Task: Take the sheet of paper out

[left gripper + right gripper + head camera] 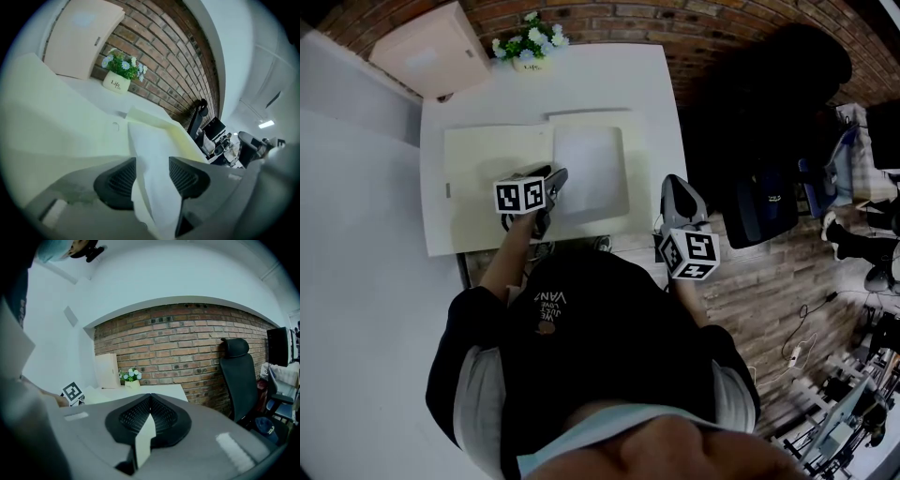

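Jaws of the left gripper (152, 164) are being held apart. The white sheet of paper (591, 167) is being straddled loosely by the pads (123, 180) and is not being squeezed. Jaws of the right gripper (150, 398) are being pressed together on a thin cream strip (143, 439), beside the table's (609, 80) right edge. The sheet is being borne flat by the open cream folder's (492, 178) right half, with its near edge at the left gripper.

Flower pot (528, 62), brick wall (609, 19), black office chair (238, 376)
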The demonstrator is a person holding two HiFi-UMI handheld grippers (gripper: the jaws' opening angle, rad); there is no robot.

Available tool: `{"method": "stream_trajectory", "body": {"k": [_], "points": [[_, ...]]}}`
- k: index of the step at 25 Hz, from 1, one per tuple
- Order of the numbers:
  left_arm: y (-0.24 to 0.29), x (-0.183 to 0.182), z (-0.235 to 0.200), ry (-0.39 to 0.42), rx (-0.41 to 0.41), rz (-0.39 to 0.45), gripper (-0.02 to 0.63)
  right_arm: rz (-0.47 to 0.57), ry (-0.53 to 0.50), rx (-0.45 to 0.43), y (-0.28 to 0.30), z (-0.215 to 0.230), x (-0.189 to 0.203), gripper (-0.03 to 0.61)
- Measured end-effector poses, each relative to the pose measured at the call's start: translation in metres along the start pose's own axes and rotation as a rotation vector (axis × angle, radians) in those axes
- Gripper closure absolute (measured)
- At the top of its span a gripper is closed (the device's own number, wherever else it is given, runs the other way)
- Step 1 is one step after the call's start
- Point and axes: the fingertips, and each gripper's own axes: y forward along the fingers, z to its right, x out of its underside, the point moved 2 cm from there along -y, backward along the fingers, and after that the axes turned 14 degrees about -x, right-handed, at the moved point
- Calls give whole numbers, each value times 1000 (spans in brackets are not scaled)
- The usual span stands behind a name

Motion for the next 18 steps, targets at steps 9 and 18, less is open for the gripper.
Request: {"method": "stream_trajectory", "body": {"k": [9, 18], "points": [[12, 12, 1, -84, 33, -95, 373, 12, 4, -7, -2, 4, 1, 577], [20, 14, 4, -189, 128, -169, 374, 15, 10, -2, -7, 10, 4, 577]]}}
